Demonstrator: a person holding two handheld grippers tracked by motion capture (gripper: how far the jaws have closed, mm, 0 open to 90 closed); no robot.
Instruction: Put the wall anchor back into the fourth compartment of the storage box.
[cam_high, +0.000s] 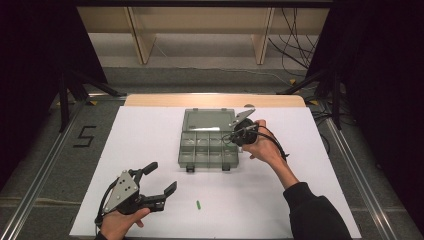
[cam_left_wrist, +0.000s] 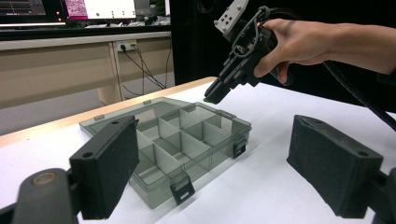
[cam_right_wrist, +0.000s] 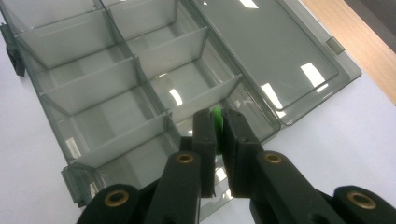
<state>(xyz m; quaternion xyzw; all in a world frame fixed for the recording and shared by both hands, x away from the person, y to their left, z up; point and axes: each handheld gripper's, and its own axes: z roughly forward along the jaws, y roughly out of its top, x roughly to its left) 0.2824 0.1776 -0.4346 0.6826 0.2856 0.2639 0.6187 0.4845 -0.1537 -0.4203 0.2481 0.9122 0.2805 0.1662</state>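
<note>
Green and small, a stubby plastic piece (cam_right_wrist: 216, 116) sits pinched between the fingers of the right gripper (cam_right_wrist: 217, 122), its exposed end poking up past the fingertips; its long axis seems to run along the fingers, though most of it is hidden. The gripper hangs tilted down over the right end of a smoky grey transparent plastic organiser box (cam_high: 207, 145), above a compartment at that end. The box's lid (cam_high: 209, 120) lies folded open flat behind it, and its two rows of divided compartments look empty. Two black latches (cam_left_wrist: 183, 190) hang at its front wall. A second small green stick (cam_high: 198, 204) lies on the white bench cover (cam_high: 260, 200), well in front of the box, its long axis pointing roughly away from the person. Near it, the left gripper (cam_high: 161, 178) hovers with fingers spread wide, holding nothing.
</note>
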